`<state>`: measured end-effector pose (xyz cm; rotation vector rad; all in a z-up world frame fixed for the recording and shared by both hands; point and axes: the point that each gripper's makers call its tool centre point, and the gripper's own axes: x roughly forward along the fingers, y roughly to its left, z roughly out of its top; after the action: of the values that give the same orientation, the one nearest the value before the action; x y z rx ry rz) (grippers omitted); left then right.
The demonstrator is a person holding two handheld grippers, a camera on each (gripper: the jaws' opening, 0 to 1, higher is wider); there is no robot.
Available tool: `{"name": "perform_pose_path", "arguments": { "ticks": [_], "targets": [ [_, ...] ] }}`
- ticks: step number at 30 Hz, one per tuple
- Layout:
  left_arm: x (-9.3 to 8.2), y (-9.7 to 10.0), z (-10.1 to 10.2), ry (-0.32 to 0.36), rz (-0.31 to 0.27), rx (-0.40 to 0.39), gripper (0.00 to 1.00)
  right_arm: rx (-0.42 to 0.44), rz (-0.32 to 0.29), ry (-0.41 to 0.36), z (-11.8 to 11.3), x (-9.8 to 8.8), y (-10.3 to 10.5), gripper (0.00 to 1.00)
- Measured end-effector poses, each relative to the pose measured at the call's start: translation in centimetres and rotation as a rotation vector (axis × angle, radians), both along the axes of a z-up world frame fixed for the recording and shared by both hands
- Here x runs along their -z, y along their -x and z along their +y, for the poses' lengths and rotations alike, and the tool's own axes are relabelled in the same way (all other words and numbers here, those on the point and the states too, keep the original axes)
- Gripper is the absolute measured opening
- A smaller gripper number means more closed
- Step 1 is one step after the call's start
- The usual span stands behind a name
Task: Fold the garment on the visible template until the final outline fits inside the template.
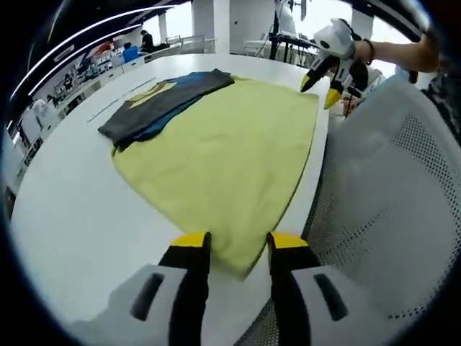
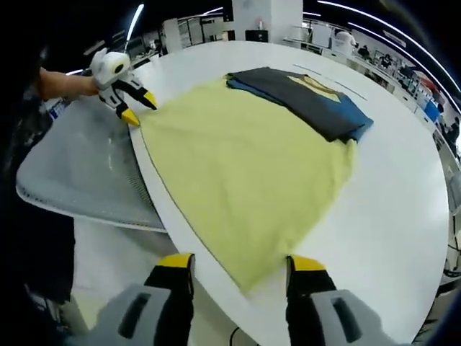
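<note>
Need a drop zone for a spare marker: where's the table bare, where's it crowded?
Bare: white table on the far side of the yellow cloth, away from the chair; also beyond the dark folded garment. Crowded: the chair-side edge, where the cloth overhangs and the left gripper and right gripper sit at its corners.

- Both views are bright and evenly lit; ceiling strip lights (image 2: 134, 21) streak across the upper edges.
- The white table (image 1: 72, 216) shows soft sheen, no hard glare.
- Shadows under the cloth edges are faint.
- Fisheye bending curves the table's edges strongly.
- Windows (image 1: 317, 11) behind the table's far edge blow out white.
- Background is slightly soft.
</note>
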<state>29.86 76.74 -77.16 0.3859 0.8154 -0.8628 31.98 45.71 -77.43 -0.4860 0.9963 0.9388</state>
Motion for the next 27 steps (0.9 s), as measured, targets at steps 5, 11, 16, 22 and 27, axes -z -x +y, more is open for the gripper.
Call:
{"name": "perform_pose_path", "arguments": {
  "ticks": [5, 11, 16, 22, 27],
  "targets": [
    [0.00, 0.44, 0.05, -0.001, 0.002, 0.022, 0.29, -0.031, -0.022, 0.040, -0.24, 0.09, 0.04, 0.44],
    [-0.14, 0.41, 0.21, -0.044, -0.030, 0.050, 0.25, -0.016, -0.026, 0.046, -0.49, 0.08, -0.27, 0.41],
    [-0.06, 0.43, 0.17, -0.054, -0.035, 0.070, 0.25, -0.035, -0.059, 0.046, -0.26, -0.62, -0.65, 0.42],
    [0.02, 0.42, 0.08, -0.072, -0.020, 0.100, 0.26, -0.077, -0.052, 0.064, -0.03, -0.21, -0.49, 0.42],
    [0.08, -0.13, 0.36, -0.085, 0.005, 0.089, 0.31, -0.098, -0.056, 0.077, 0.07, 0.15, -0.54, 0.41]
  ]
}}
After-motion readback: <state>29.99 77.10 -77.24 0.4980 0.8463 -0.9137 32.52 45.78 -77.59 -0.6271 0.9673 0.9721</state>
